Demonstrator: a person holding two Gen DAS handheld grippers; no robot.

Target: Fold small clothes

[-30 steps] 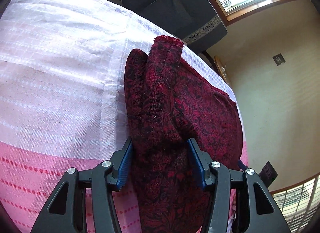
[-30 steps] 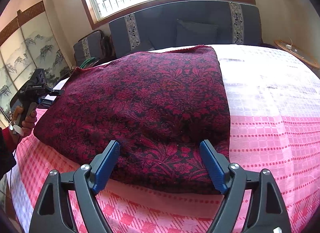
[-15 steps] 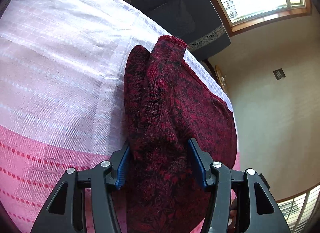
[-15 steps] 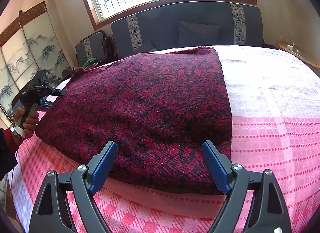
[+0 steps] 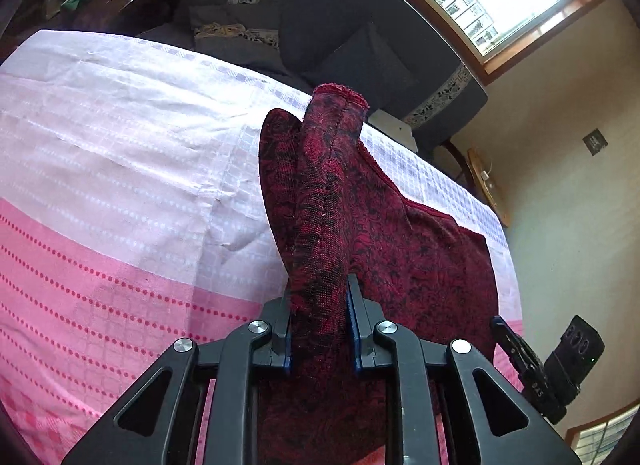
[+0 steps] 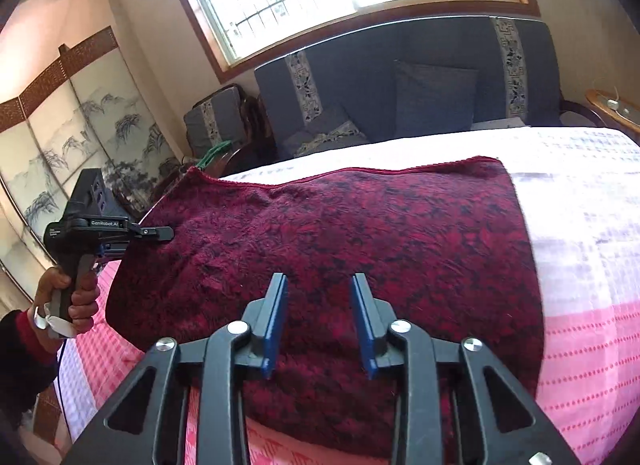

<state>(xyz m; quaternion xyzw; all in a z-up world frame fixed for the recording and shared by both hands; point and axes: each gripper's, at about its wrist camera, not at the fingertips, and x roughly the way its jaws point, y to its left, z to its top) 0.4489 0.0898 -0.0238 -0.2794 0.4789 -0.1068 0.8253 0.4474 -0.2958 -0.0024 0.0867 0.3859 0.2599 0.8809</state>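
Both grippers have narrowed. Left gripper (image 5: 318, 317) pinches a raised fold of the cloth (image 5: 420, 265). Right gripper (image 6: 319, 321) hovers part-open above it.

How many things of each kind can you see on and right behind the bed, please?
Dark red garment: 1
Pink and white bedspread: 1
Grippers: 2, left and right
Grey cushions against the dark sofa back: 1 plainly seen; others are too unclear to count
Total: 5

Right hand-held gripper (image 6: 320, 319) hovers part-open over the red cloth (image 6: 360, 241).
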